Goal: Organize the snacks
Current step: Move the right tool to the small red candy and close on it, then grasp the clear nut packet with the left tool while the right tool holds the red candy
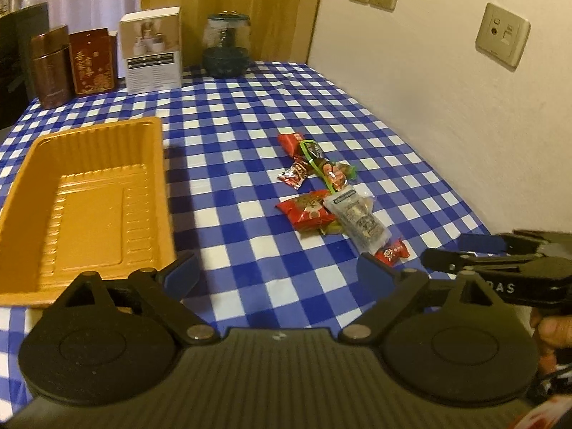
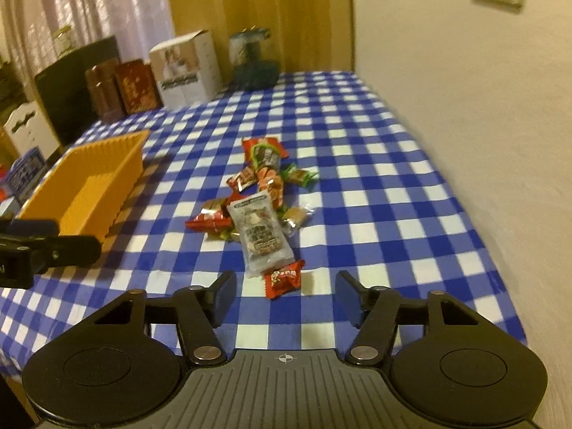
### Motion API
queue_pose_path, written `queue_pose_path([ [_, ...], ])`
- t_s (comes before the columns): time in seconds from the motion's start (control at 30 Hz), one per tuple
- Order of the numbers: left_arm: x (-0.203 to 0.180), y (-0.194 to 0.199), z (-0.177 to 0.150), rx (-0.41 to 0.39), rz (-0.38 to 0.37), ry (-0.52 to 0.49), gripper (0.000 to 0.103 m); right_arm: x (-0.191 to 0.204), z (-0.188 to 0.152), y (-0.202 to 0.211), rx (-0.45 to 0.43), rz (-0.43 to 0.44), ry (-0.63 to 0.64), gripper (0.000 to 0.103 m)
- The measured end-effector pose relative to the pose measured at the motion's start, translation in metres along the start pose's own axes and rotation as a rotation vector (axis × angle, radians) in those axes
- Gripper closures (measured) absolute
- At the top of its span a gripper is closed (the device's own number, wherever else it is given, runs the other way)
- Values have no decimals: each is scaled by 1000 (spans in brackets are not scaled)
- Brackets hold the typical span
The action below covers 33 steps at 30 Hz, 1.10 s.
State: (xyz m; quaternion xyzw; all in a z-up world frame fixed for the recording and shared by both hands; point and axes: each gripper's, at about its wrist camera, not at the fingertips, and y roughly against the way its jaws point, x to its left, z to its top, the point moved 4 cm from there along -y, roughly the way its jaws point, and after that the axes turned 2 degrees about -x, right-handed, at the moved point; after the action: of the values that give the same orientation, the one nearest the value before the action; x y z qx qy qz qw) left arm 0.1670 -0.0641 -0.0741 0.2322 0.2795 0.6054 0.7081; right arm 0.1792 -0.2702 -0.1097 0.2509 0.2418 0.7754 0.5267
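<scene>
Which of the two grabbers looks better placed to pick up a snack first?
The right gripper, probably. Its open fingers frame the small red candy at the near end of the snack pile. The left gripper sits nearer the empty orange tray, with only checkered tablecloth between its fingers.

"DAS" on right gripper [image 1: 443, 254]

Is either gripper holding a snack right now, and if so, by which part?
Neither. The left gripper and right gripper both have open, empty jaws; the snacks lie untouched on the table.
</scene>
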Motion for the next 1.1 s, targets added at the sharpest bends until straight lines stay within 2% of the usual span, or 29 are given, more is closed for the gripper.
queue_pose_path([
  [0.27, -9, -24, 5, 11, -25, -42, 14, -3, 2, -45, 117, 56, 97, 53],
  [0.5, -15, -38, 12, 10, -45, -59, 18, -4, 1, -66, 154, 83, 96, 65],
  [0.57, -17, -42, 13, 8, -47, -68, 18, -5, 0, -68, 155, 85, 88, 74],
  [0.67, -19, -48, 14, 11, -52, -72, 18, -8, 0, -74, 176, 94, 75, 76],
  [0.77, -20, -55, 13, 20, -61, -60, 18, -8, 0, -73, 173, 90, 76, 82],
  [0.9, -23, -62, 14, 28, -71, -48, 18, -11, 1, -68, 151, 66, 70, 83],
  [1.1, -38, -77, 15, 39, -122, 3, 25, -28, 6, -59, 105, 11, 32, 83],
])
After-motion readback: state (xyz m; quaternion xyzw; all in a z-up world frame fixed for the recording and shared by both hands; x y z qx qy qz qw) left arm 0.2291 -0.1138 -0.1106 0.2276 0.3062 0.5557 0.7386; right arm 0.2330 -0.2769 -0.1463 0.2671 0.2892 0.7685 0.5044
